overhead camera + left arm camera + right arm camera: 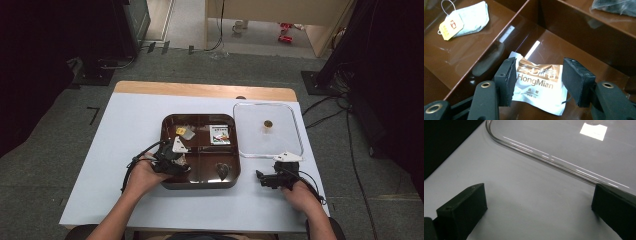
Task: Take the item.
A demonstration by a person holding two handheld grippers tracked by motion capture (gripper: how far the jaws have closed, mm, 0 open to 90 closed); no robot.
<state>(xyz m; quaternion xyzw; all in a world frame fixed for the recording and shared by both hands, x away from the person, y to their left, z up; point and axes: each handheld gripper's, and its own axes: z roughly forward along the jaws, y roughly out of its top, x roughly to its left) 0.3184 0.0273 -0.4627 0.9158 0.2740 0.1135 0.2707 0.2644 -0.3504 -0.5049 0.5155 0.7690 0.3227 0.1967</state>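
HongMian packet (539,86): small white sachet with a brown printed band, lying flat on the floor of the near-left compartment of the brown tray (200,185). In the left gripper view it sits between the two black jaws of the left gripper (537,82); the jaws stand spread to either side of it. One jaw looks to be at the packet's edge, the other a little clear of it; the packet is not pinched.

Brown tray: square, glossy, split by ridges into four compartments, placed at the middle of the table (125,145), towards its near edge.

Tea bag (471,18): pale pouch with string and yellow tag, far-left compartment, across the divider from the packet.

Printed sachet (219,134): white, far-right compartment.

Dark pouch (223,170): near-right compartment; contents not readable.

Clear lid (268,130): transparent, rounded corners, small gold knob at its centre, lying flat on the table just beside the tray's right side, towards the right edge.

Right gripper (261,178): held low over the bare table near its near-right corner, just in front of the lid's near edge. Right gripper view shows its jaws wide apart with nothing between them but table surface, the lid's rim running just ahead.
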